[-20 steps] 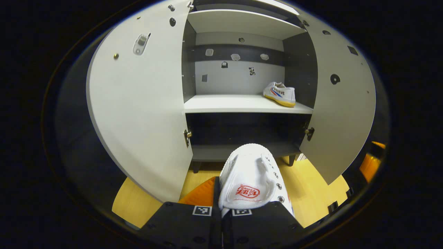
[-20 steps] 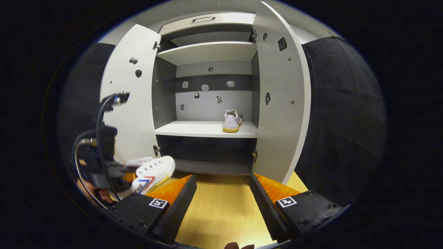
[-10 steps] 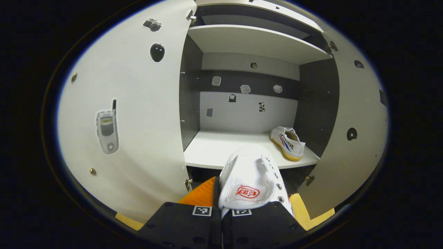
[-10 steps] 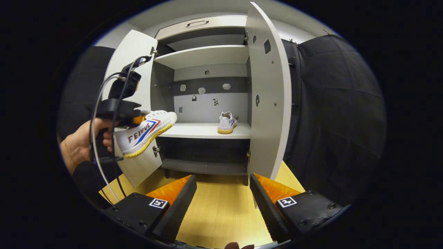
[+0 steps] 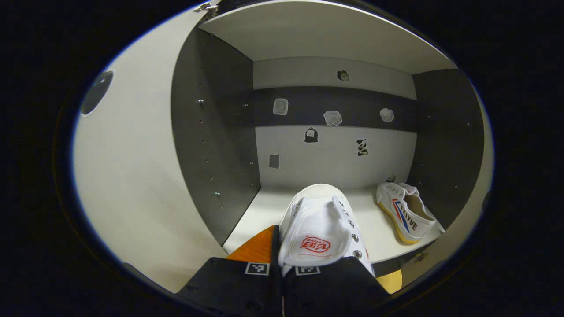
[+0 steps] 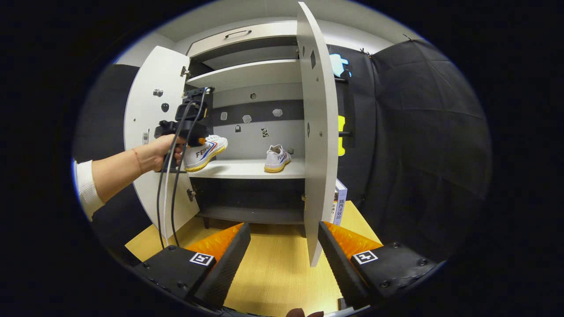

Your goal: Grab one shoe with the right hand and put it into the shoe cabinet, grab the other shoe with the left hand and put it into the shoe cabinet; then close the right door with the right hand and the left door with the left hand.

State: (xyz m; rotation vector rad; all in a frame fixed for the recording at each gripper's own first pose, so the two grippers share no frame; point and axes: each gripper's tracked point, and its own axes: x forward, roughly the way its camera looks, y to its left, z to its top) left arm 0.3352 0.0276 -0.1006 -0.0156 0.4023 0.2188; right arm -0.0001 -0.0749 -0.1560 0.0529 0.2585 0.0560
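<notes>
One shoe [image 5: 407, 212] already rests on the middle shelf [image 5: 269, 209] of the shoe cabinet [image 6: 251, 72], near its right wall, so the first placement looks done. The left claw [image 5: 282, 268] is clamped on the heel of the second shoe [image 5: 319, 224] and holds it over the shelf's front edge, left of the first — in the right gripper view it hangs just above the board, not yet set down. The right claw [image 6: 284, 259] is spread wide with nothing in it, low over the wooden floor [image 6: 282, 273]. Left to do: release the shoe, then swing the right door [image 6: 317, 145] and the left door [image 6: 145, 145] shut — both stand wide open.
</notes>
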